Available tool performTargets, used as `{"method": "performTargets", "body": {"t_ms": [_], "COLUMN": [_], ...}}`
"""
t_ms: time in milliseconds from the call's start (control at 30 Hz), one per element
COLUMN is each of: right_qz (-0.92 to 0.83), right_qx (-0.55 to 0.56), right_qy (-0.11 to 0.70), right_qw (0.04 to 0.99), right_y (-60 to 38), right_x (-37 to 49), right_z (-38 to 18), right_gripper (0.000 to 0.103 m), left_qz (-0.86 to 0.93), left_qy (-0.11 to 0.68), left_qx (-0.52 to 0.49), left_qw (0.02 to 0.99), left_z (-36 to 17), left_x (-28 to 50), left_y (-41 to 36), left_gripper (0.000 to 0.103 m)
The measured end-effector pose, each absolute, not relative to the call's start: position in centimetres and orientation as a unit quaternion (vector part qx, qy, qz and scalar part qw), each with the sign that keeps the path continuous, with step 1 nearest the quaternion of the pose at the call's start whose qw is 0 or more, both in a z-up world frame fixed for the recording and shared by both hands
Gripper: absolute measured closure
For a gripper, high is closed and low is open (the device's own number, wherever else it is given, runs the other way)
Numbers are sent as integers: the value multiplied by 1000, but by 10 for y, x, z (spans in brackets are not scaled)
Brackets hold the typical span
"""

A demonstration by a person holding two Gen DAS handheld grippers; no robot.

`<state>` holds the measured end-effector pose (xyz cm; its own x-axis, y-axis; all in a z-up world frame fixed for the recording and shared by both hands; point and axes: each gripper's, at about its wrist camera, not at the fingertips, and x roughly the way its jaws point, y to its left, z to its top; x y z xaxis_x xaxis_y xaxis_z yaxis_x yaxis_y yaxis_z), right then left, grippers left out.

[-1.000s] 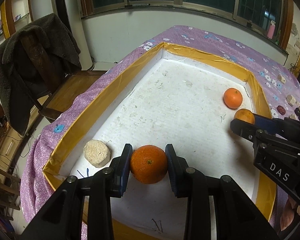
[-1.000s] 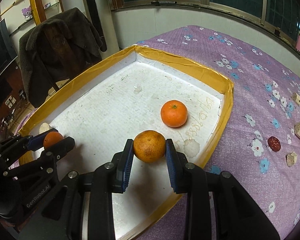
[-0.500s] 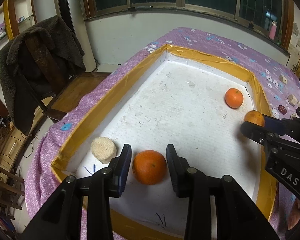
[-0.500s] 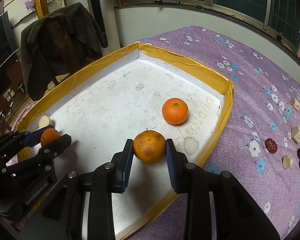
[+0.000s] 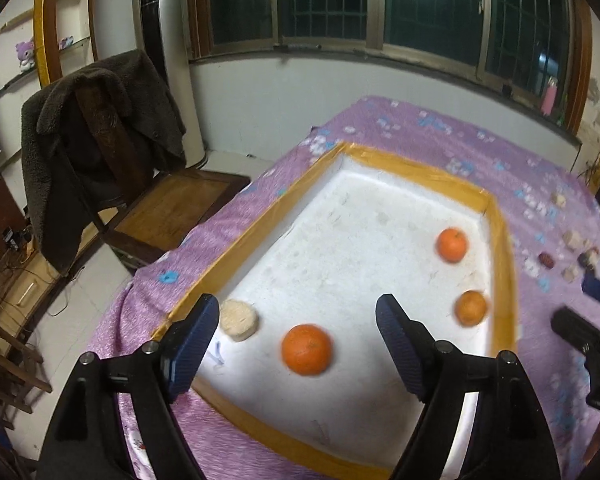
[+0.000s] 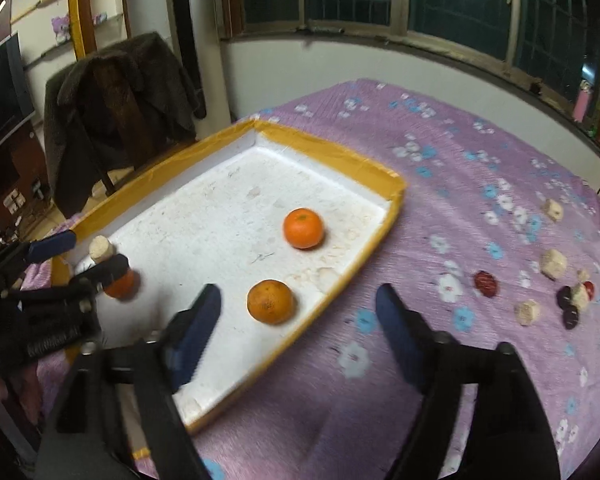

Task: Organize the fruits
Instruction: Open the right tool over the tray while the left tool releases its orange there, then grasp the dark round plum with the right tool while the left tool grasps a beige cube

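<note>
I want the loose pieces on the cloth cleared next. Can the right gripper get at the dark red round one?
Probably yes: the right gripper is open, and the dark red piece lies alone on the purple cloth with nothing between.

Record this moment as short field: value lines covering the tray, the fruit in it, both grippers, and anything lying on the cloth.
tray: white tray with yellow rim, on purple cloth
oranges in tray: three, all apart
pale round piece: near corner of tray
left gripper: open, holding nothing
right gripper: open, holding nothing
on cloth: small pale and dark pieces, right of tray
</note>
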<state>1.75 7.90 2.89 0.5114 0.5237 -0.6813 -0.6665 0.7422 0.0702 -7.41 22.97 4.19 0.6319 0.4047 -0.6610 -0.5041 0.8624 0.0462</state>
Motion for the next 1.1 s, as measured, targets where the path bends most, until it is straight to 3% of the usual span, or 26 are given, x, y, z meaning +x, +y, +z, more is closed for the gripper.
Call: {"method": "performTargets", "body": {"t_ms": [167,567,867,1033,1100], "right_qz": [322,154,131,129,132], "right_qx": [-72,21,32,32,30], "right_qy": [344,396,431,435,436], "right_qw": [879,905,892,891,890], "right_y": [21,-146,-164,-158,-154], "right_x": [12,74,147,173,180], "right_z": [33,-3,-30,-37,-37], "right_gripper": [17,18,45,48,59], "left_qz": [206,73,29,12,6], "left_qy": [341,384,402,404,405], "left_qx": [-48,14,30,31,34], "left_qw": [916,921,915,914,913], "left_z": [50,24,5,-1,-5], "left_x": [-58,19,62,89,98], "left_y": [187,62,17,-2,-9], "left_gripper": [21,21,21,22,22]}}
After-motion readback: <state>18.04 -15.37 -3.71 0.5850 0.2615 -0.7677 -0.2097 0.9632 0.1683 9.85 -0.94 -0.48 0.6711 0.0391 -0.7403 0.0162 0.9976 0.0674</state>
